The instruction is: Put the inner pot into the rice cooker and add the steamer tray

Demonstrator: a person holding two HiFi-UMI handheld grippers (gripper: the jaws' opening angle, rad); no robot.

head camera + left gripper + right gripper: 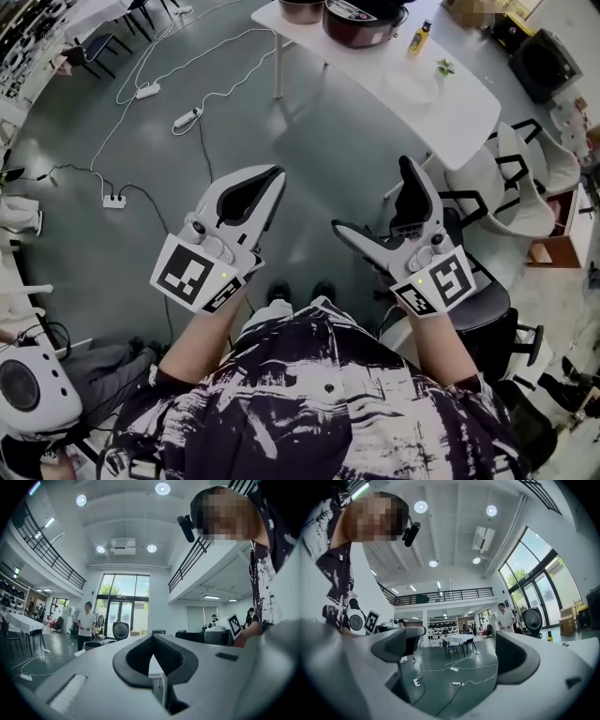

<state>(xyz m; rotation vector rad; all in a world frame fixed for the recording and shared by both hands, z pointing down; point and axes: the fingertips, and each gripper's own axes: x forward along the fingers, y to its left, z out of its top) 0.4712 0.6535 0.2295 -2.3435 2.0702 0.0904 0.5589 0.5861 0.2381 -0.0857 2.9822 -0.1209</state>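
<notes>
Ahead, long white tabletop (450,112) bears the dark round rice cooker (361,23), metal inner pot (302,9) just beside it. Far off, both empty: left tongs (274,176) shut, right tongs (372,197) wide. Unstarted, I judge; next: approach, grasp pot.

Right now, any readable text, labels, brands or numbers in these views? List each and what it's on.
No text can be read in any view.
Rice cooker: pale patch on the lid, too small to read.
Yellow bottle on the white table: label too blurred.
Left marker cube, right marker cube: black-and-white square patterns only, no letters or numbers.
</notes>
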